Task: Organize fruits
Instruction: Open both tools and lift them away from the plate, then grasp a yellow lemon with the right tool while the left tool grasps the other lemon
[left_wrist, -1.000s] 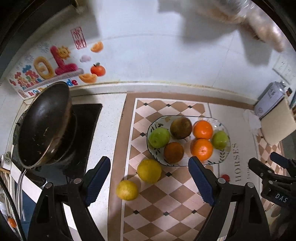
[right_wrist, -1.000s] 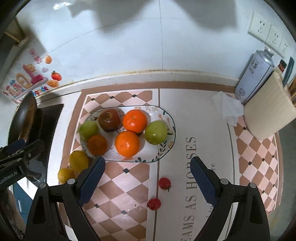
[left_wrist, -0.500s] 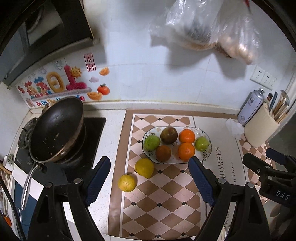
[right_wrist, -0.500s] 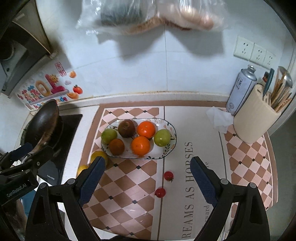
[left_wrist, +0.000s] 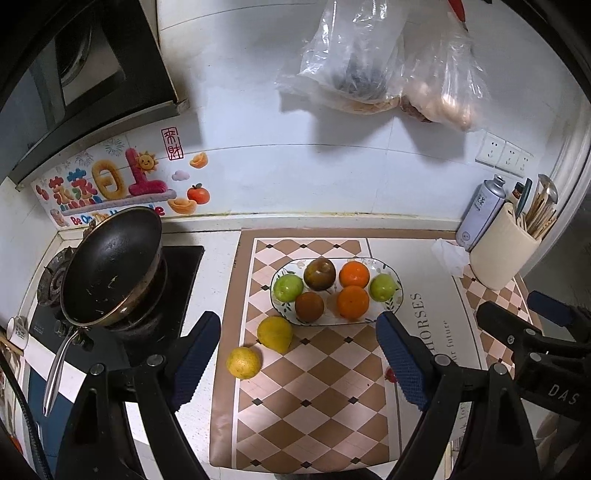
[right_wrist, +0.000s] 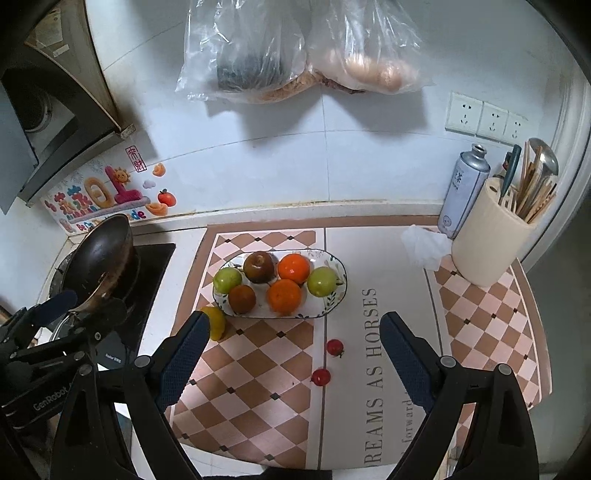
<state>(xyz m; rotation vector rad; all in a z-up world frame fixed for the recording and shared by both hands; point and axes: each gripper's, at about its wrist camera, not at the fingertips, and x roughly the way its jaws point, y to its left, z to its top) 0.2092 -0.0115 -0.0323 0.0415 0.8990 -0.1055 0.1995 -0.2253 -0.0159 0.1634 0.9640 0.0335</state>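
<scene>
An oval patterned plate (left_wrist: 395, 295) (right_wrist: 341, 284) on the checkered mat holds several fruits: two oranges, two green apples and two dark brown fruits. Two yellow lemons (left_wrist: 275, 332) (left_wrist: 243, 362) lie on the mat in front of its left end; one lemon (right_wrist: 216, 322) shows in the right wrist view. Two small red tomatoes (right_wrist: 335, 347) (right_wrist: 320, 377) lie in front of the plate. My left gripper (left_wrist: 297, 356) is open and empty, raised above the lemons. My right gripper (right_wrist: 293, 354) is open and empty, raised above the tomatoes.
A black frying pan (left_wrist: 110, 266) sits on the stove at the left. A cream utensil holder (right_wrist: 491, 243), a spray can (right_wrist: 465, 192) and a crumpled tissue (right_wrist: 424, 245) stand at the back right. Plastic bags (right_wrist: 295, 48) hang on the wall.
Both grippers have pulled up and back from the counter, so the plate and fruit look smaller and farther. Nothing was picked up; both stay open.
</scene>
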